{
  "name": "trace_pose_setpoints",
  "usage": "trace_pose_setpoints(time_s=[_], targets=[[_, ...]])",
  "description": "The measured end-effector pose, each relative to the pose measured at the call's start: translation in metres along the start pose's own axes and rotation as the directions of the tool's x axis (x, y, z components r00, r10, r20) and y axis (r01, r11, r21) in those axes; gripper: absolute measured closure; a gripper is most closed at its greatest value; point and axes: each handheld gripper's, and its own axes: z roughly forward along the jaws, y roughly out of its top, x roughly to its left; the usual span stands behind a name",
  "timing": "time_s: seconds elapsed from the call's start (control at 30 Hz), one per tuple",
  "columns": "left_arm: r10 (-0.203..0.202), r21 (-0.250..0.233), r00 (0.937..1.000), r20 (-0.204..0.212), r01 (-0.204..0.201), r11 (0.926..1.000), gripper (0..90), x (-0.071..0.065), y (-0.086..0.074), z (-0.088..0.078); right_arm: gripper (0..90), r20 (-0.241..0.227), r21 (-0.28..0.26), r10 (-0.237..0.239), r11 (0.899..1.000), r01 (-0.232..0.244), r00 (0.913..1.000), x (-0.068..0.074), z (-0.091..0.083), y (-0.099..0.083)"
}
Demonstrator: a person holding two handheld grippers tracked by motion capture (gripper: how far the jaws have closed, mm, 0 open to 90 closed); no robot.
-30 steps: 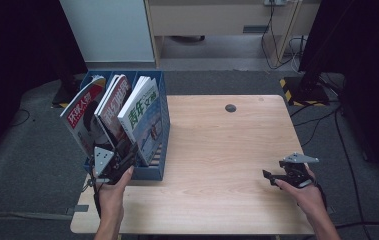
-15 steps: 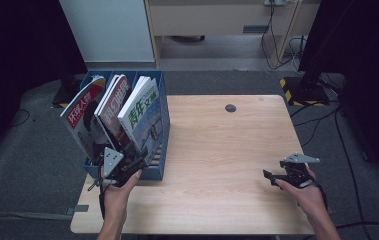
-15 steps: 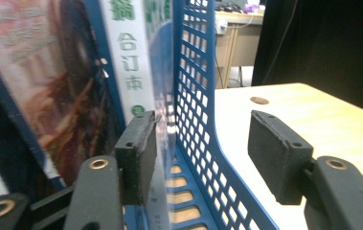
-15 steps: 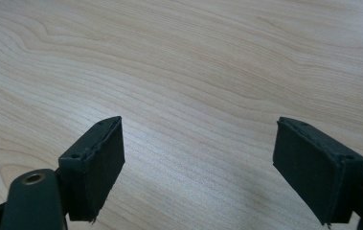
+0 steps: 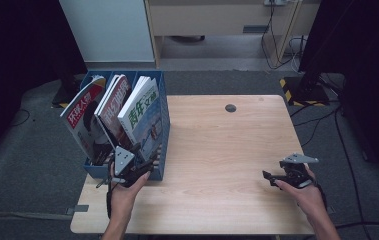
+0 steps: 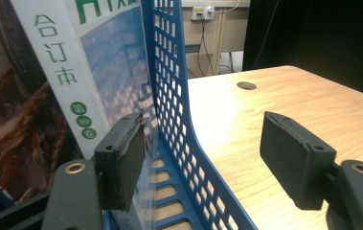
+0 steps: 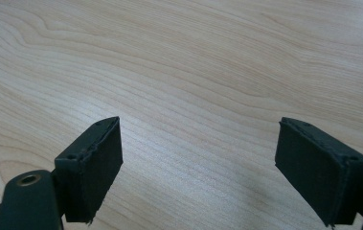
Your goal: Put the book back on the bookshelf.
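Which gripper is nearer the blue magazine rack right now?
Left. The left gripper is right at the blue magazine rack, its open jaws straddling the rack's near right wall. The right gripper sits open over bare table, far across to the right.

Rack: my file rack (image 5: 163, 125) stands on the table's (image 5: 217, 150) far left part, along its left edge.
Magazines: three magazines (image 5: 139, 107) stand tilted in the rack, side by side from left to right.
Left gripper: my left gripper (image 5: 134, 167) is at the rack's near end; its jaws are spread across the rack's right wall (image 6: 176, 120).
Right gripper: my right gripper (image 5: 272, 177) is near the table's near right corner, well apart from the rack.
Hole: a cable hole (image 5: 231, 108) lies far, right of the rack.
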Motion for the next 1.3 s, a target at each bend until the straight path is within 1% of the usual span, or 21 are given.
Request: trace_pose_setpoints(time_s=[0.07, 0.23, 0.4, 0.5, 0.6, 0.73, 0.77, 0.93, 1.03, 1.13, 1.2, 1.3], targets=[[-0.002, 0.019, 1.0000, 0.006, 0.002, 0.9998, 31.1, -0.001, -0.001, 0.002, 15.4, 0.001, 0.001, 0.000, 1.000, 0.000, 1.0000, 0.000, 0.000, 0.000], [-0.011, 0.031, 0.9998, 0.014, 0.010, 0.9995, 30.3, -0.003, 0.000, 0.004, 13.4, -0.001, 0.003, 0.009, 1.000, -0.009, 1.0000, 0.000, 0.000, 0.000], [0.005, 0.034, 0.9993, 0.038, -0.007, 0.9994, 29.8, -0.011, 0.003, 0.005, 12.8, -0.004, 0.004, 0.008, 1.000, -0.008, 1.0000, 0.000, 0.000, 0.000], [0.018, 0.033, 0.9988, 0.045, -0.019, 0.9993, 29.2, -0.015, 0.005, 0.007, 12.8, -0.003, 0.005, 0.009, 1.000, -0.009, 1.0000, 0.000, 0.000, 0.000], [0.025, 0.045, 0.9980, 0.059, -0.027, 0.9986, 28.9, -0.018, 0.006, 0.012, 12.5, -0.005, 0.011, 0.003, 1.000, -0.003, 1.0000, 0.000, 0.001, 0.000], [0.030, 0.048, 0.9973, 0.066, -0.033, 0.9983, 28.1, -0.021, 0.008, 0.015, 12.2, -0.010, 0.015, 0.011, 1.000, -0.011, 0.9999, 0.002, 0.002, 0.000], [0.029, 0.048, 0.9972, 0.068, -0.032, 0.9983, 27.9, -0.022, 0.009, 0.016, 12.2, -0.008, 0.014, 0.002, 1.000, -0.001, 1.0000, 0.002, 0.002, 0.000], [0.047, 0.052, 0.9959, 0.076, -0.051, 0.9973, 25.6, -0.026, 0.010, 0.019, 12.2, -0.012, 0.018, 0.005, 1.000, -0.005, 0.9999, 0.003, 0.003, 0.000], [0.047, 0.056, 0.9951, 0.086, -0.052, 0.9971, 24.1, -0.027, 0.010, 0.022, 12.2, -0.012, 0.017, 0.009, 1.000, -0.009, 0.9999, 0.004, 0.003, 0.000], [0.043, 0.062, 0.9933, 0.107, -0.050, 0.9968, 22.5, -0.027, 0.010, 0.025, 12.2, -0.011, 0.016, 0.007, 1.000, -0.007, 0.9999, 0.003, 0.003, 0.000], [0.045, 0.065, 0.9927, 0.112, -0.053, 0.9965, 22.2, -0.028, 0.010, 0.026, 12.2, -0.012, 0.017, 0.011, 1.000, -0.011, 0.9999, 0.004, 0.003, 0.000], [0.037, 0.067, 0.9924, 0.117, -0.045, 0.9967, 20.4, -0.029, 0.011, 0.027, 12.2, -0.012, 0.017, 0.008, 1.000, -0.008, 0.9999, 0.004, 0.003, 0.000]])
